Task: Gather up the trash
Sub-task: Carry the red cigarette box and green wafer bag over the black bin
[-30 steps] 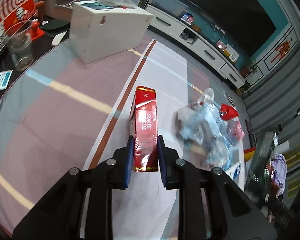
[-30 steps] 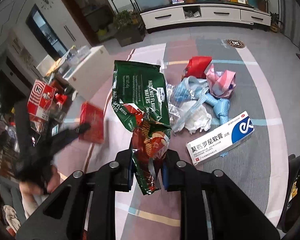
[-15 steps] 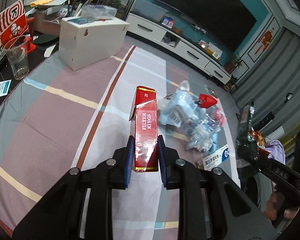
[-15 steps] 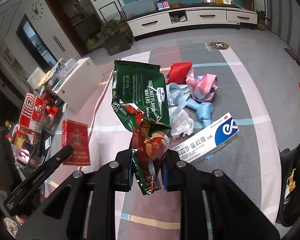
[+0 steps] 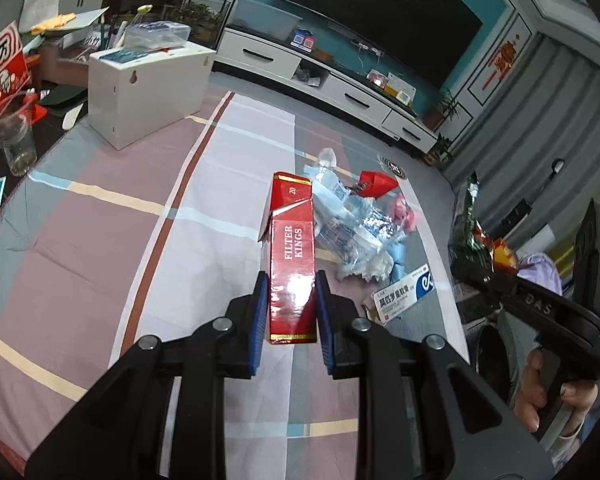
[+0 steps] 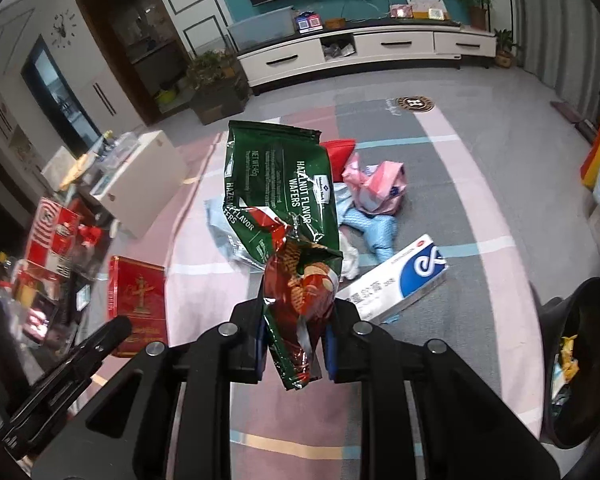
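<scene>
Striped rug on the living-room floor, white TV cabinet behind. Left tool clenched on a red cigarette carton, held above the rug. Right tool clenched on a crumpled green wafer bag. Medicine box and wrapper pile lie on the rug. Black bin at far right.

This is a living room in a home. A big dark TV hangs on a blue wall above a long white cabinet. A striped rug covers the floor, and a clock is on the wall.
</scene>
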Action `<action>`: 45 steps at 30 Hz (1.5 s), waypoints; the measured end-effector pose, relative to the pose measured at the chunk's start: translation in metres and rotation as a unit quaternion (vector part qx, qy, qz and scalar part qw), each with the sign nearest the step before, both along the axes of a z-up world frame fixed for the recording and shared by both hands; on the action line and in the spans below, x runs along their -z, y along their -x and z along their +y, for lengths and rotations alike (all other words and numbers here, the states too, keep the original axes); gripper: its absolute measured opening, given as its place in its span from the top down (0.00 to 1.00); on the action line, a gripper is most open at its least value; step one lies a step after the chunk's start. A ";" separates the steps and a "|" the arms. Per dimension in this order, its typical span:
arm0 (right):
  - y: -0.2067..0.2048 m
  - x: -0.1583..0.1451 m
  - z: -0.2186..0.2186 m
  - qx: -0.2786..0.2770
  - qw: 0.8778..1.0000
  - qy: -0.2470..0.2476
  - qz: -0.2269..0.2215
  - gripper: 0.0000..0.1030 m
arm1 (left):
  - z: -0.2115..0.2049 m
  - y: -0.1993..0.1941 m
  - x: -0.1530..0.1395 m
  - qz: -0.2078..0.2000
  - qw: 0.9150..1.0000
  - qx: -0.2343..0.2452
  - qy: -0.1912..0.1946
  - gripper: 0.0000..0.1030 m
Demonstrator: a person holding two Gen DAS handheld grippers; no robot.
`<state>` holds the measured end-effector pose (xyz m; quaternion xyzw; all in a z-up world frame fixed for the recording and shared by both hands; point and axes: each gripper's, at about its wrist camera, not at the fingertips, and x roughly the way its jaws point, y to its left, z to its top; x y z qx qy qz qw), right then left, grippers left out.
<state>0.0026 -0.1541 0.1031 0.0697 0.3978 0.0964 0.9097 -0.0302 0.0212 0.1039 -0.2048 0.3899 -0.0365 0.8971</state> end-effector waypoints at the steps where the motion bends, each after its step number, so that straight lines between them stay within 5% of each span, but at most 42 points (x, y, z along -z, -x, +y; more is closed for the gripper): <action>1: -0.001 0.001 -0.001 -0.001 1.000 -0.002 0.002 0.78 | -0.003 0.001 -0.001 -0.002 1.000 0.001 -0.011 0.77; 14: 0.005 -0.012 -0.015 0.012 1.000 -0.018 -0.017 0.78 | -0.031 0.010 -0.016 -0.018 0.999 0.033 -0.034 0.77; 28: 0.024 -0.038 -0.083 0.100 0.993 -0.006 -0.066 0.78 | -0.121 0.008 -0.035 -0.045 0.992 0.109 -0.045 0.77; 45: 0.080 -0.050 -0.198 0.278 0.954 -0.046 -0.106 0.78 | -0.261 -0.002 -0.023 -0.045 0.971 0.231 -0.046 0.77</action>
